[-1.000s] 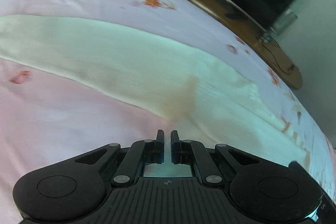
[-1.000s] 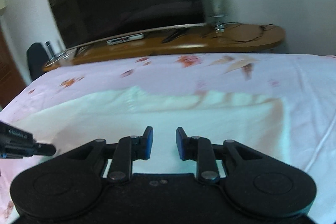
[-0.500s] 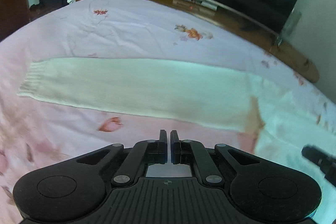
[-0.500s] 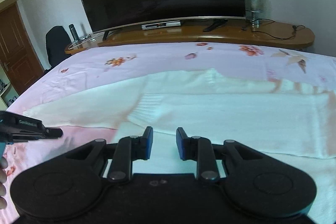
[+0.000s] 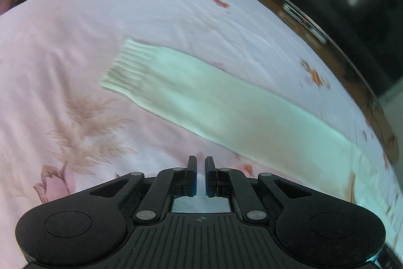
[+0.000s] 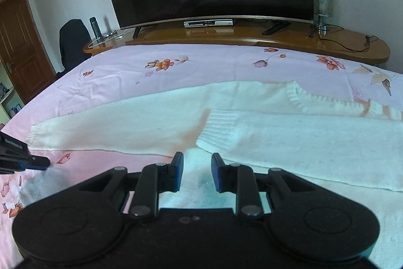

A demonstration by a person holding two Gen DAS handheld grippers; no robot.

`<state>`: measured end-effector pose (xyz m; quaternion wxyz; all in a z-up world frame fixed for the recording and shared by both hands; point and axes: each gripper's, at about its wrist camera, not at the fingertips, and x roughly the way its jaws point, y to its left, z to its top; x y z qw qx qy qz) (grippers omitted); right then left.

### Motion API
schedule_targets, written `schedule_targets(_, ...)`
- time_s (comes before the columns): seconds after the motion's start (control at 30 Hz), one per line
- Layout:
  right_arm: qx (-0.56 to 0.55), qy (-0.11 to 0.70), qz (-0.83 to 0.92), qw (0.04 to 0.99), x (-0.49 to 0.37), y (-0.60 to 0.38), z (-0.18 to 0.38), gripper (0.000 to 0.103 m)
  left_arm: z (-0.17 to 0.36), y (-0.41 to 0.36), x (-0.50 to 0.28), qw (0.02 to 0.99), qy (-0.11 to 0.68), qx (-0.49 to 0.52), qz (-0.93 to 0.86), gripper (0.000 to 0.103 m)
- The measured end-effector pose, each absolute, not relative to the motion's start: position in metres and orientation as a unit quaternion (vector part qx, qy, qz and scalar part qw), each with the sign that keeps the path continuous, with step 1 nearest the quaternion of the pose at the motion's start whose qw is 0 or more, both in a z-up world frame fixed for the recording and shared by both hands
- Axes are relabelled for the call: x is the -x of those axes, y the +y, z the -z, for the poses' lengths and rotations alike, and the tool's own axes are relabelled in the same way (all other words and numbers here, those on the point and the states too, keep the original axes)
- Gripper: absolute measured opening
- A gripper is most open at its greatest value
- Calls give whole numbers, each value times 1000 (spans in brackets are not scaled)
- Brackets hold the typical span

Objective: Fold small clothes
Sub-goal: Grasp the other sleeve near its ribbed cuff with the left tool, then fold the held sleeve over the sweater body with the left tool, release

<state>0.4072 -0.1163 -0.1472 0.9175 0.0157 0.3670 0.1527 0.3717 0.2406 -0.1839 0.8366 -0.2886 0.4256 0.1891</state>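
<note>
The left gripper [image 5: 200, 165] is seen with its jaws pressed almost together and nothing between them, held over the pink flowered bedsheet [image 5: 75, 47]. Ahead of it and slightly to the left lies the ribbed cuff [image 5: 126, 67] of a cream sweater sleeve [image 5: 226, 102]; the sleeve's long axis runs from that far-left cuff down to the near right, where it joins the body of the garment.

The right gripper [image 6: 197, 169] is shown with its jaws spread a little and empty, poised over the sweater [image 6: 314, 143]. The other sleeve is already folded across the body, its cuff [image 6: 219, 127] just beyond the fingertips. The left gripper's tip [image 6: 35, 160] appears at the far left, near the outstretched cuff [image 6: 40, 136].

The outstretched sleeve is judged the next part to fold, and the left gripper is the nearer.
</note>
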Motion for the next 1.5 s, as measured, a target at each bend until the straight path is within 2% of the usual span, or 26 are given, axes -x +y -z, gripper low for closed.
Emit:
schedule_targets(0.1, -16, 370, -156, 916, -409, -112, 149, 25, 185, 251, -372, 830, 426, 304, -193, 4)
schedule_targets(0.2, -14, 370, -157, 916, -411, -110, 151, 25, 173, 239, -370, 872, 388, 215, -208, 3)
schedule_targets(0.27, -17, 374, -156, 914, -413, -111, 154, 26, 168, 231, -368, 883, 380, 195, -193, 0)
schedule_targets(0.33, -18, 375, -156, 914, -413, -111, 155, 25, 158, 215, -363, 905, 351, 144, -194, 1)
schedule_targets(0.4, -14, 374, -156, 914, -413, -110, 156, 25, 156, 208, -360, 915, 332, 139, -183, 2)
schedule_targets(0.43, -14, 374, -156, 914, -414, -110, 156, 26, 158, 207, -361, 915, 332, 148, -176, 15)
schedule_targets(0.47, -15, 374, -156, 914, -414, -111, 157, 26, 160, 209, -364, 913, 336, 160, -168, 62)
schedule_targets(0.5, -16, 375, -156, 914, -413, -111, 157, 26, 164, 211, -369, 905, 347, 181, -167, 96)
schedule_targets(0.57, -17, 374, -156, 914, -413, -112, 156, 26, 170, 213, -368, 903, 331, 219, -167, 103)
schedule_targets(0.7, -17, 369, -154, 916, -412, -115, 154, 26, 177, 204, -384, 904, 354, 166, -174, 103)
schedule_targets(0.87, -16, 368, -152, 917, -412, -117, 153, 26, 192, 239, -388, 874, 367, 267, -172, 102)
schedule_targets(0.9, -17, 368, -152, 917, -413, -117, 154, 26, 192, 244, -391, 869, 364, 284, -178, 100)
schedule_targets(0.97, -18, 367, -151, 918, -413, -118, 154, 26, 199, 252, -387, 857, 355, 326, -179, 75)
schedule_targets(1.03, -20, 367, -150, 918, -415, -119, 155, 26, 214, 266, -391, 837, 350, 382, -177, 68)
schedule_targets(1.13, -23, 368, -147, 918, -419, -120, 157, 26, 223, 275, -394, 830, 323, 421, -171, 67)
schedule_targets(1.2, -22, 368, -146, 918, -421, -120, 158, 26, 231, 281, -401, 827, 313, 435, -172, 55)
schedule_targets(1.27, -20, 368, -145, 918, -423, -120, 160, 25, 244, 290, -409, 817, 303, 457, -179, 33)
schedule_targets(1.43, -17, 364, -137, 921, -428, -122, 161, 25, 254, 294, -419, 815, 286, 466, -193, 17)
schedule_targets(1.5, -12, 362, -133, 923, -431, -122, 160, 25, 247, 292, -422, 824, 275, 456, -194, 14)
